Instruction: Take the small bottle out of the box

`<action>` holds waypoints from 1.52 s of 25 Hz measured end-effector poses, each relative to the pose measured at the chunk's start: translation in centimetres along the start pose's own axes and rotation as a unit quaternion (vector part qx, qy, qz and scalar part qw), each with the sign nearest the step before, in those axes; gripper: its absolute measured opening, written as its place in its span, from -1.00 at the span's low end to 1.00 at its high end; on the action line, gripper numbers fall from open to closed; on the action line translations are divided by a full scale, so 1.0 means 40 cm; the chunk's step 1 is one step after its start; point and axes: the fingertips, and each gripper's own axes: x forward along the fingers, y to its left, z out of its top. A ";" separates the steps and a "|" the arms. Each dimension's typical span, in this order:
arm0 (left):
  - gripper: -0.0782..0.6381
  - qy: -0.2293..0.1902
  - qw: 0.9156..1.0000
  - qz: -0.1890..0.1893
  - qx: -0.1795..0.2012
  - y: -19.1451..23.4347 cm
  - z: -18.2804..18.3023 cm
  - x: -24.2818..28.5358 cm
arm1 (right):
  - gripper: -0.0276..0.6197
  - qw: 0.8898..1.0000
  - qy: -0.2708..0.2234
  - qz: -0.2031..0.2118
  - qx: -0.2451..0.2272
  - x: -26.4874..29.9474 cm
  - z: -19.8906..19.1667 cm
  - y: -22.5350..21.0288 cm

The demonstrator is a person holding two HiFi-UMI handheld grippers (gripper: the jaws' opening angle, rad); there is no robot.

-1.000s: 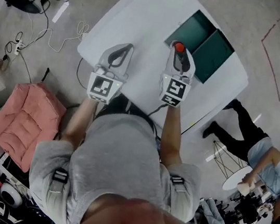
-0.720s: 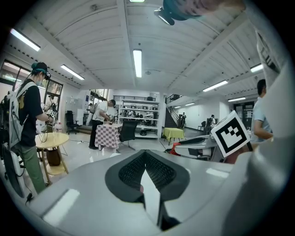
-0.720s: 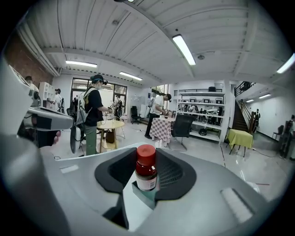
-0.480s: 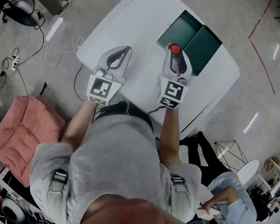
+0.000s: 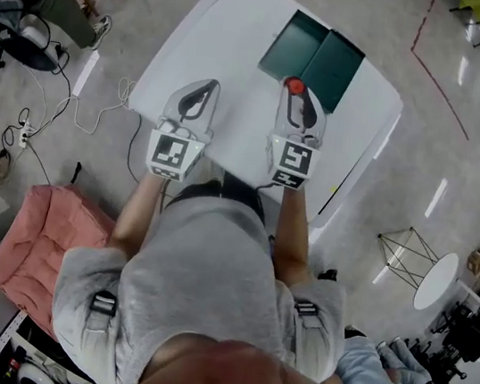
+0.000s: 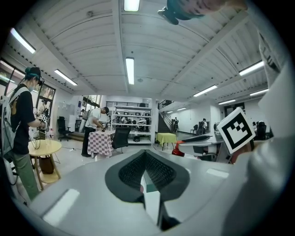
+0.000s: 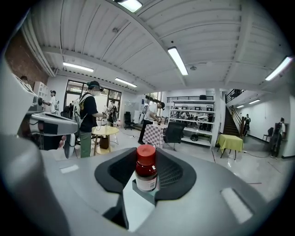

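Carrier: white table [image 5: 211, 42], one piece, rounded corners, plain matte top, standing askew to the floor markings. Lying on it: one dark green box [image 5: 314, 52], opened out flat into two halves side by side, placed at the table's far edge, toward its far right corner.

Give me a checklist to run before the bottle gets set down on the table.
1. Bottle upright in the right gripper's jaws: ok.
2. Red cap on: ok.
3. Bottle out of the box: ok, it is at the box's near edge with no wall around it.
4. Left gripper empty, jaws together: ok.
5. Bare table to set it on: ok, left of the box.
6. Bottle's height above the table: cannot tell.
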 end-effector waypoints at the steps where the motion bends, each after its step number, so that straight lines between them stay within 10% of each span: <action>1: -0.75 -0.001 1.000 -0.004 0.002 -0.005 0.001 -0.003 | -0.51 1.000 0.000 -0.004 0.001 -0.010 -0.003 -0.002; 38: -0.75 -0.003 0.987 -0.160 0.017 -0.341 0.013 0.078 | -0.51 0.984 0.019 -0.172 0.040 -0.345 -0.123 -0.279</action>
